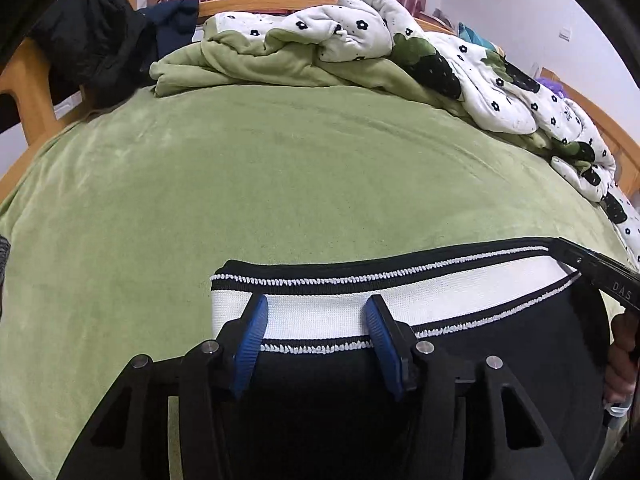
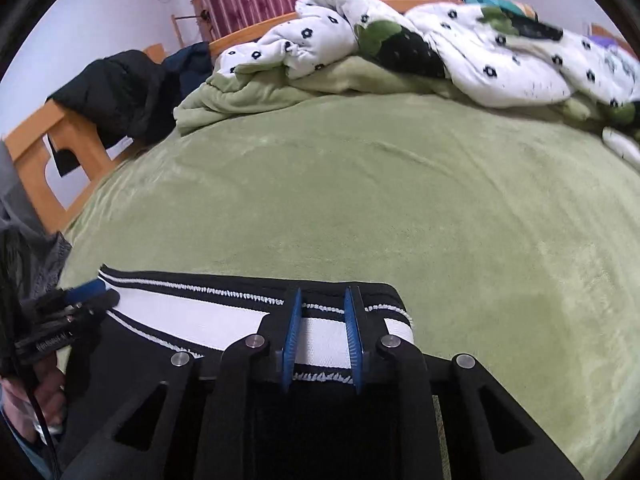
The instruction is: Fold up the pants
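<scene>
Black pants with a white waistband (image 1: 340, 312) edged in black and white stitching lie on the green bed cover. My left gripper (image 1: 316, 316) is open, its blue pads on either side of the waistband near its left end. My right gripper (image 2: 322, 312) is open too, with a narrower gap, its pads astride the waistband (image 2: 208, 324) near its right end. The right gripper's black finger shows in the left wrist view (image 1: 600, 272). The left gripper shows in the right wrist view (image 2: 76, 304). The pant legs are hidden below the grippers.
A green bed cover (image 1: 280, 184) spreads ahead. A crumpled white floral quilt (image 1: 460, 64) and a green blanket (image 1: 248, 60) lie at the far side. A dark jacket (image 1: 88, 44) hangs on the wooden bed frame (image 2: 36, 152) at the left.
</scene>
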`<act>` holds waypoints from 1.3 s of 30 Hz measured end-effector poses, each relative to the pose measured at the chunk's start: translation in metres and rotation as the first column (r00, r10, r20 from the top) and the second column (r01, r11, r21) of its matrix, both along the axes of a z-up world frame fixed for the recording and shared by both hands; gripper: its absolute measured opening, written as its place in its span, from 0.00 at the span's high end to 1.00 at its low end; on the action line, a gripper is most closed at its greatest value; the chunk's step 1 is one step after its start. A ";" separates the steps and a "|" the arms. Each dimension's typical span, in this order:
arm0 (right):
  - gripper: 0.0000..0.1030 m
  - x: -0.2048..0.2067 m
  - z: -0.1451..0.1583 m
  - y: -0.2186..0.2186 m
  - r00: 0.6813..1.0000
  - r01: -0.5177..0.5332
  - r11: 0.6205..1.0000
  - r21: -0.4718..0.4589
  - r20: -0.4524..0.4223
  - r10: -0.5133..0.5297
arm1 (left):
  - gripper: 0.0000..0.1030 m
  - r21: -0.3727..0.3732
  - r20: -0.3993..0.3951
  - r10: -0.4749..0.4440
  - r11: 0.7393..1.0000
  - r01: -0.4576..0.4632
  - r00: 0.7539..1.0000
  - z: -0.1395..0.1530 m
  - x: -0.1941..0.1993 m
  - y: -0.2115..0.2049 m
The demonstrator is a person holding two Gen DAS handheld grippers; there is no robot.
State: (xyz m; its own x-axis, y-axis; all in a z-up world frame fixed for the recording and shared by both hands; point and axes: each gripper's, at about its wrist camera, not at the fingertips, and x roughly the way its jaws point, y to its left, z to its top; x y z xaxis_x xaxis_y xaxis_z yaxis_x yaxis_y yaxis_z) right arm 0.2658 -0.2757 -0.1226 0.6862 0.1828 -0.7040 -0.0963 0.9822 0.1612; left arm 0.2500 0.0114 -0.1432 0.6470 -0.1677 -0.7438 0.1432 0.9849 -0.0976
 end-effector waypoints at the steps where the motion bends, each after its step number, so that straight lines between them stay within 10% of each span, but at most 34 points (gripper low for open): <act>1: 0.80 -0.001 0.000 0.003 1.000 0.003 1.000 -0.018 0.009 -0.003 | 0.52 0.006 0.004 0.000 1.000 0.000 1.000 0.000 -0.002 -0.001; 20: 0.66 -0.032 0.008 0.000 0.999 0.015 0.999 0.035 0.029 -0.016 | 0.55 -0.088 -0.025 -0.050 0.995 0.048 0.998 0.009 -0.024 0.002; 27: 0.59 -0.075 0.013 -0.006 1.000 0.008 0.996 0.086 -0.008 -0.007 | 0.55 -0.102 -0.099 -0.309 0.949 0.299 0.946 0.015 -0.105 -0.025; 31: 0.58 -0.113 0.011 -0.001 1.000 0.011 1.000 -0.003 -0.010 -0.011 | 0.53 0.003 -0.074 -0.249 0.968 0.250 0.966 0.004 -0.162 -0.024; 39: 0.56 -0.174 0.002 -0.008 0.996 0.020 0.999 -0.039 -0.086 -0.023 | 0.52 -0.033 -0.061 -0.202 0.979 0.200 0.978 0.008 -0.249 0.024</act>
